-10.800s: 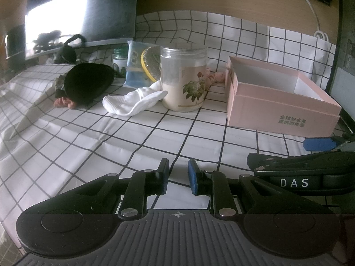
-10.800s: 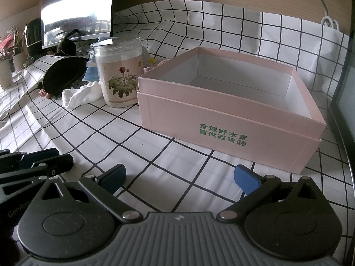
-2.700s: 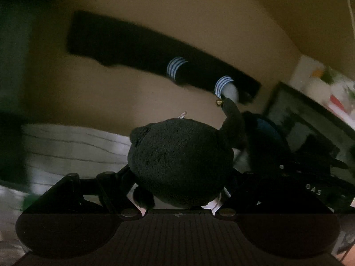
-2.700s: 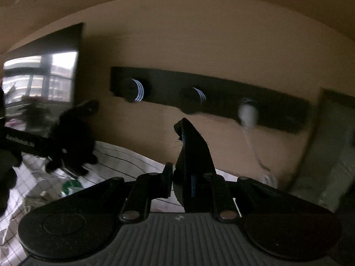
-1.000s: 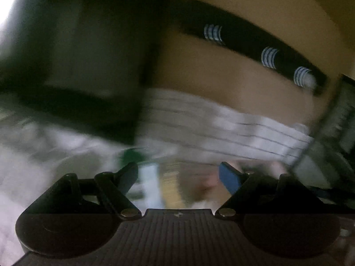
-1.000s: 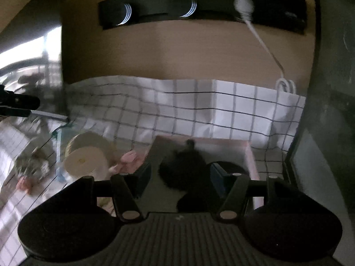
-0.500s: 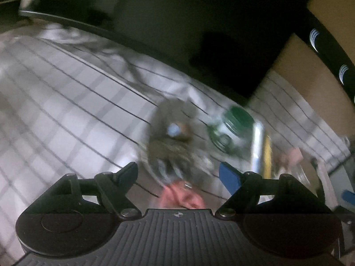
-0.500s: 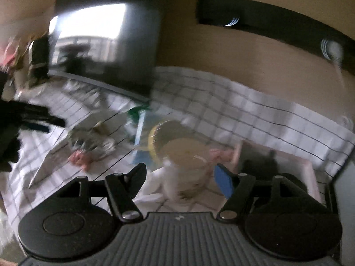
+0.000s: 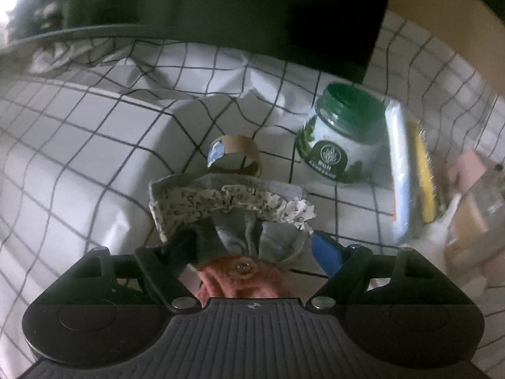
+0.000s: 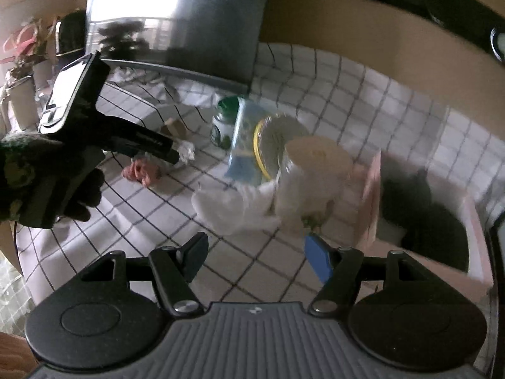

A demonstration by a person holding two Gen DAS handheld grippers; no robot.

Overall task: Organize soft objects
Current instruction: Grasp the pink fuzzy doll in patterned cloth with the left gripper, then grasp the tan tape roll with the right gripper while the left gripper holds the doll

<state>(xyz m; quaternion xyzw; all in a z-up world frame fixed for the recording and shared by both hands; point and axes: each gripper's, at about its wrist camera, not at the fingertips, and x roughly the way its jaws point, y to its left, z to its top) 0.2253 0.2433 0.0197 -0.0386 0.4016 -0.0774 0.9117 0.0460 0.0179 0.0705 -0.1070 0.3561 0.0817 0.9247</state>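
Jaws on my left gripper (image 9: 252, 249) stand wide, pads clear of the cloth; one bundle of soft fabric (image 9: 230, 218) lies between them on the checked tablecloth (image 9: 79, 145): a printed ruffled strip, grey folds, and a pink knitted piece nearest the camera. I cannot tell whether that is one item or several.

Behind the bundle I count one cardboard tape ring (image 9: 235, 154), one green-lidded jar (image 9: 342, 139), and one blue-and-yellow flat packet (image 9: 410, 170) standing on edge just beside the jar.

My right gripper (image 10: 255, 257) has just been opening; its jaws are wide with nothing between them, only bare cloth. From that view I count one white sock (image 10: 233, 208) lying against one tall clear jar (image 10: 312, 177), and one pink box (image 10: 372, 202) on the right, open-topped, with a dark plush mass (image 10: 423, 208) inside. Blur prevents a count of what is in there.

The left gripper's black body and one dark-gloved hand (image 10: 47, 177) show at far left, fingertips over the pink-and-grey bundle.
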